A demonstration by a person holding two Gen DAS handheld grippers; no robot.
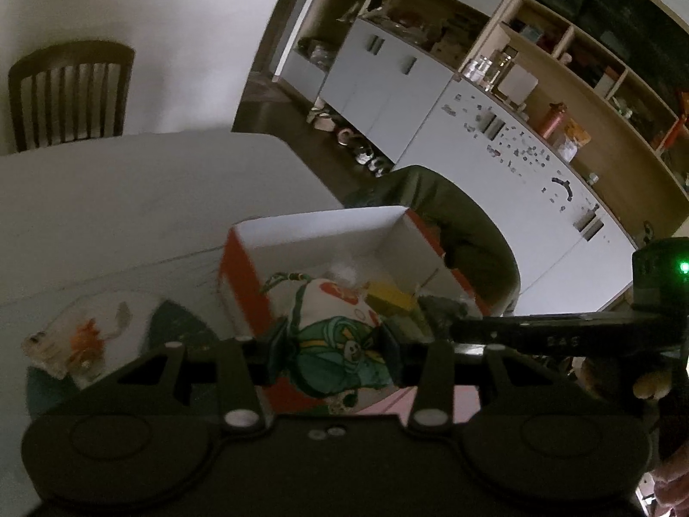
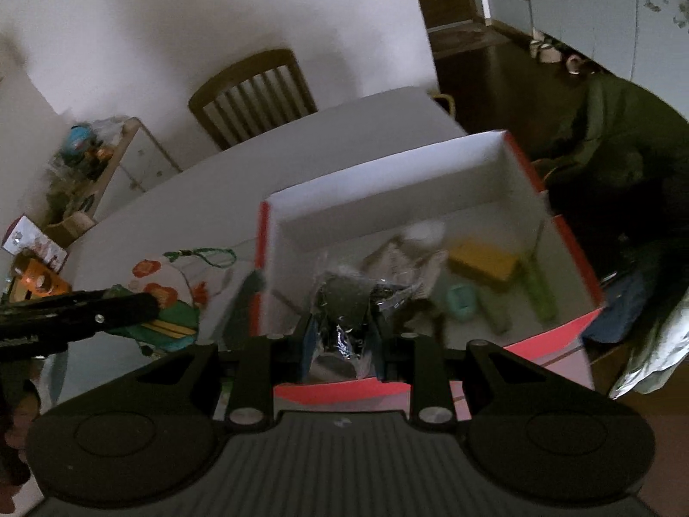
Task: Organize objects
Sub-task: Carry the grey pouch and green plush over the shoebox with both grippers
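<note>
Box holds yellow block; printed pouch hangs at its wall.

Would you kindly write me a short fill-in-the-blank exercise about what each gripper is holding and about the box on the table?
1. The left gripper is closed on a printed cloth ____.
2. The right gripper holds a crinkly packet of ____ foil.
3. The open box is white inside and ____ on its outer sides.
4. Behind the white table stands a dark wooden ____.

Missing words: pouch; silver; red; chair
</note>
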